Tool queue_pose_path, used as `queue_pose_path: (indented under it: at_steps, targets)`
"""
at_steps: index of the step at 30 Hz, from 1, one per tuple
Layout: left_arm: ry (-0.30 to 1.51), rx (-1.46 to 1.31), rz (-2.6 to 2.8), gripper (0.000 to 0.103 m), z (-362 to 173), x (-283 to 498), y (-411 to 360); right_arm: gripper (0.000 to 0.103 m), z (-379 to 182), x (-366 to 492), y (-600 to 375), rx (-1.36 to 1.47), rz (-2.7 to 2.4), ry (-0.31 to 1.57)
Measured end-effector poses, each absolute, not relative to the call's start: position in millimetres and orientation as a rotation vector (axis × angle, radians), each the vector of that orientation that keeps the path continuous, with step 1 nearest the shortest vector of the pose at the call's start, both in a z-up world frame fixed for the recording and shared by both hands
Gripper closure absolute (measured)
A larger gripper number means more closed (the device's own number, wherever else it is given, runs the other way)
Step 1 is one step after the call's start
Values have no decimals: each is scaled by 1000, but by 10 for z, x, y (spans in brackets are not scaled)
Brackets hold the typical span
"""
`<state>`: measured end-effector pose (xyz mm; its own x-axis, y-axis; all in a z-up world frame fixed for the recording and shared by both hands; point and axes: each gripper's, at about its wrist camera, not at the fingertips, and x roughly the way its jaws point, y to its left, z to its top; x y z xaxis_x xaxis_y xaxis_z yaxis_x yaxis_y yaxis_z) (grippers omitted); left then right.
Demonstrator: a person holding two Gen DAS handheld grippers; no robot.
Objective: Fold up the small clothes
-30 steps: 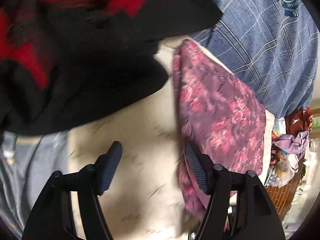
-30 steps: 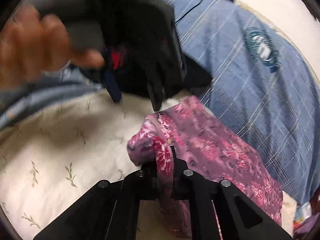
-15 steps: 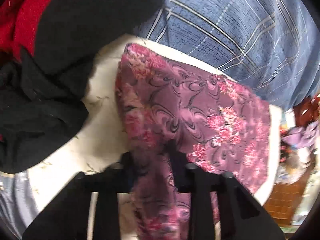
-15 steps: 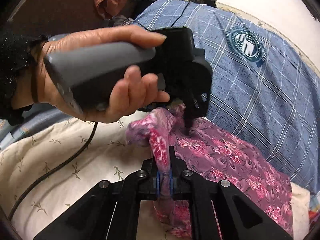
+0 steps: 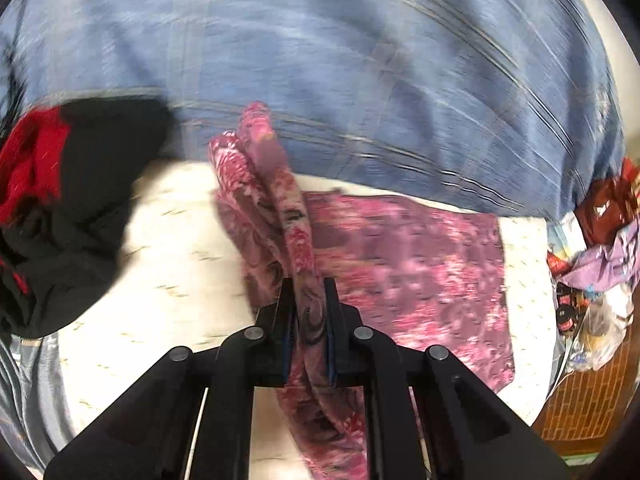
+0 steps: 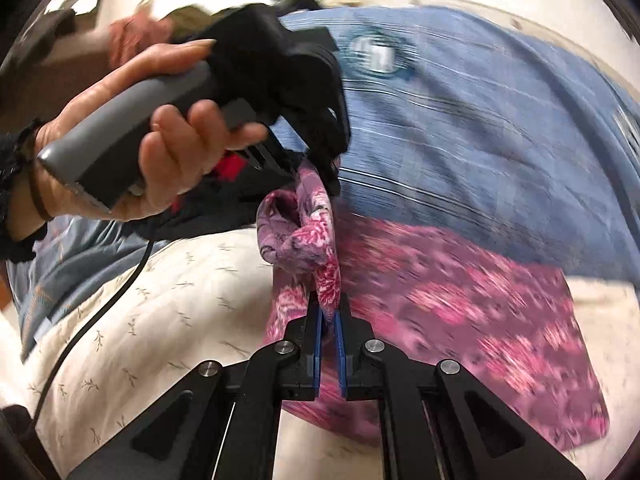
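A small pink and purple floral garment (image 5: 404, 264) lies on a cream bedspread (image 5: 168, 240); it also shows in the right wrist view (image 6: 460, 300). My left gripper (image 5: 308, 300) is shut on a bunched edge of it and lifts that edge off the bed. My right gripper (image 6: 328, 312) is shut on another fold of the same edge. In the right wrist view the left gripper (image 6: 320, 172), held in a hand (image 6: 160, 128), pinches the cloth just beyond my right fingers. Both views are motion-blurred.
A blue plaid cloth (image 5: 360, 60) lies behind the garment, also in the right wrist view (image 6: 480, 120). A black and red garment (image 5: 68, 200) sits at the left. A heap of clothes and bags (image 5: 592, 260) is off the bed's right edge. A cable (image 6: 92, 320) trails over the bedspread.
My left gripper went from open beside the floral garment to shut on its edge. Both grippers have since lifted that edge up and toward the blue cloth.
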<state>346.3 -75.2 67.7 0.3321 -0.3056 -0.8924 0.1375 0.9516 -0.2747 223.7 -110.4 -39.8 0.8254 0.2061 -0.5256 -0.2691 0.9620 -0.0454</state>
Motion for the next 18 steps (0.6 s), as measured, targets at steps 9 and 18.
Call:
queue_pose_path:
  at_steps: [9,18]
  targets:
    - [1254,14,-337,97,427,3414,-1942,103,-514,2027,-2197,114,125,606]
    - [1373,73,-262,97,21,3548,-2093,85,-835,2058,-2844,427,219,704]
